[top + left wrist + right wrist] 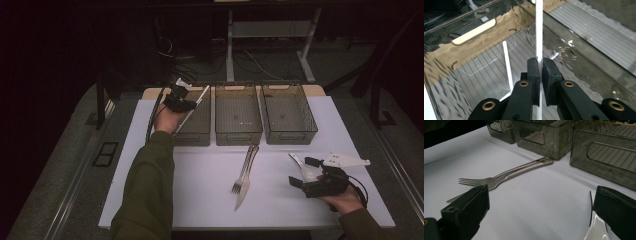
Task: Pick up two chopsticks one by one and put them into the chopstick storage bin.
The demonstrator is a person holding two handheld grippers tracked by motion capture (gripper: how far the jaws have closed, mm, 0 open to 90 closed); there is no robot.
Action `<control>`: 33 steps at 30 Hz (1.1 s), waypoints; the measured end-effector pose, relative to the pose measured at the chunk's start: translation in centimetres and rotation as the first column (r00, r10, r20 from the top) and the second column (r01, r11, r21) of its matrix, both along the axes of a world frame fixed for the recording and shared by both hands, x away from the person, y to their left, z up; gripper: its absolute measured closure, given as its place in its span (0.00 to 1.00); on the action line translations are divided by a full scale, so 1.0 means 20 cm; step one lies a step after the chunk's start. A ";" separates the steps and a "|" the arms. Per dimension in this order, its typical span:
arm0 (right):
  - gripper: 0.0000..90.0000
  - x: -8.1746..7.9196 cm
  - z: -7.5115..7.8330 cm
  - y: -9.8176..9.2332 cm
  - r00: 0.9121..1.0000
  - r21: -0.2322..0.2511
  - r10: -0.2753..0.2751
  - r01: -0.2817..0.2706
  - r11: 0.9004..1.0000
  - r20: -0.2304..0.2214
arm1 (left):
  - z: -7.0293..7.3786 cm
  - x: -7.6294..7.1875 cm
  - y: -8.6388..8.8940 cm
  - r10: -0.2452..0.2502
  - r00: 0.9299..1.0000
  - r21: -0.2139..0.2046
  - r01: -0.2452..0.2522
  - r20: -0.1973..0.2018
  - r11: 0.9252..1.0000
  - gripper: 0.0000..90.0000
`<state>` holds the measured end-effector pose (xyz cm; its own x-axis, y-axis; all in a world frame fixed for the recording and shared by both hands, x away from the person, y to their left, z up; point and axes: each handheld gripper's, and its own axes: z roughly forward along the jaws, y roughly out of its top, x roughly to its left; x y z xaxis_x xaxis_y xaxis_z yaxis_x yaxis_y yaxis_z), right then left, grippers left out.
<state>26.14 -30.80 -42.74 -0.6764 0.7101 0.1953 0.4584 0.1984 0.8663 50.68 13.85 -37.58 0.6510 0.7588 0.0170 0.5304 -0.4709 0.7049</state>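
My left gripper (191,106) hangs over the left smoky bin (196,134), shut on a white chopstick (199,97). In the left gripper view the jaws (541,62) pinch that chopstick (539,30) upright above the bin floor. A second white chopstick (507,67) lies on that floor. My right gripper (304,174) rests low at the table's right, open, with a white spoon (300,165) between its jaws. In the right gripper view the gripper (541,195) stands wide, and the spoon (596,230) lies right beside one jaw.
A metal fork (245,172) and a knife (243,195) lie together mid-table on the white mat (200,190); the fork (499,178) is also ahead of the right gripper. The middle bin (238,135) and right bin (290,135) stand in a row at the back.
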 end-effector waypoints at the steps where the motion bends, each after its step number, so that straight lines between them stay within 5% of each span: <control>1: 0.01 0.00 0.00 0.00 1.000 0.000 0.000 0.000 1.000 0.001 | 0.00 0.00 0.00 0.000 1.000 0.010 0.000 -0.002 1.000 0.93; 8: 0.01 0.00 0.00 0.00 1.000 0.001 0.000 0.000 1.000 0.000 | -0.02 0.01 -0.01 0.020 1.000 0.057 -0.019 -0.007 0.998 0.92; 16: 0.01 0.00 0.00 0.00 1.000 0.002 0.001 -0.001 1.000 0.003 | 0.00 0.00 0.00 0.043 0.999 0.049 -0.043 0.016 0.998 0.88; 25: 0.01 0.01 0.00 0.00 1.000 0.000 -0.001 0.001 1.000 -0.002 | 0.09 -0.05 0.00 -0.006 1.000 -0.039 0.007 0.012 0.999 0.77; 33: 0.01 0.00 0.00 0.01 1.000 -0.005 -0.002 0.002 1.000 -0.001 | 0.17 -0.19 -0.02 -0.068 0.997 -0.149 0.072 0.031 0.986 0.65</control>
